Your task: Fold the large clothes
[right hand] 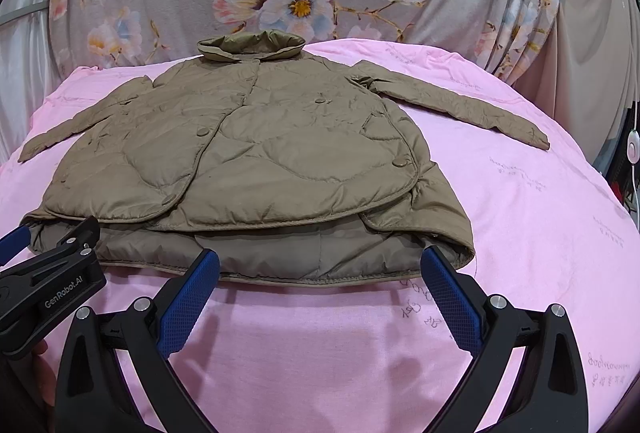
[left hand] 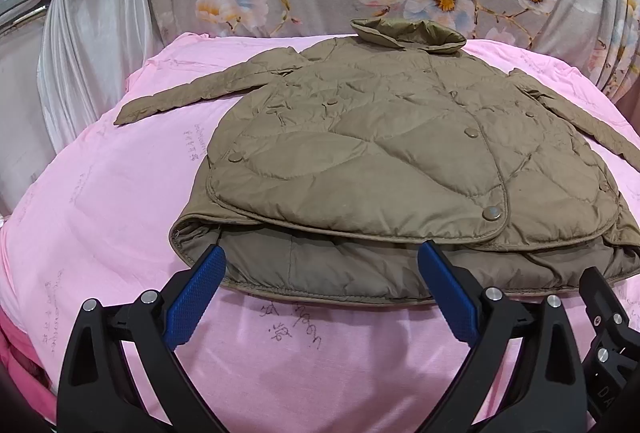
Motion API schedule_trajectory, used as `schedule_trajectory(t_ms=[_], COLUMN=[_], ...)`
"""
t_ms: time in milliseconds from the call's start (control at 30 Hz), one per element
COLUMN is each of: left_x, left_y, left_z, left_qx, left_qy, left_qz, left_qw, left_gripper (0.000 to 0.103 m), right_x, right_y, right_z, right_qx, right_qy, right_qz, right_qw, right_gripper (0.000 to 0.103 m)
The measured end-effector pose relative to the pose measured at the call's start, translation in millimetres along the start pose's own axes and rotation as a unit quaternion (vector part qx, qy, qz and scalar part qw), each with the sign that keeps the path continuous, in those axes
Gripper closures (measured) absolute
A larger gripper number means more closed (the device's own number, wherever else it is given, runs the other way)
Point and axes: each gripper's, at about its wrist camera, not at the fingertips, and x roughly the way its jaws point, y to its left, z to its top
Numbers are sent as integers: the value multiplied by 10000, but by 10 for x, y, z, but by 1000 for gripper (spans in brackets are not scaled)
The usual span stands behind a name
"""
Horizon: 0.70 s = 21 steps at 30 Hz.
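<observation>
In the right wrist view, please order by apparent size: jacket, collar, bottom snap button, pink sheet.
1. pink sheet
2. jacket
3. collar
4. bottom snap button
Fisheye distortion does not change this order.

The jacket's (left hand: 400, 153) right sleeve (left hand: 592, 129) runs off the left wrist view's edge, its lower lining sits tucked under the front flap, and the faint writing on the pink sheet (right hand: 520, 233) is unreadable.

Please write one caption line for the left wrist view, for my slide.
Open left claw at the near hem of a khaki quilted jacket spread on a pink sheet.
</observation>
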Motion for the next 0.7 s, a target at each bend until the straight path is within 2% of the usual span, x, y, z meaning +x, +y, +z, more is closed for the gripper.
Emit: schedule_trajectory(t_ms=[700], left_x=[-90], left_y=[49], left_z=[-82], left_qx=[4], left_qy=[25], left_qz=[82], left_qw=[10000], left_gripper=[8], right_x=[13], right_y=[41], right_z=[17], right_qx=[-6], right_qy=[-22], right_qz=[49], right_qw=[10000], right_gripper=[5])
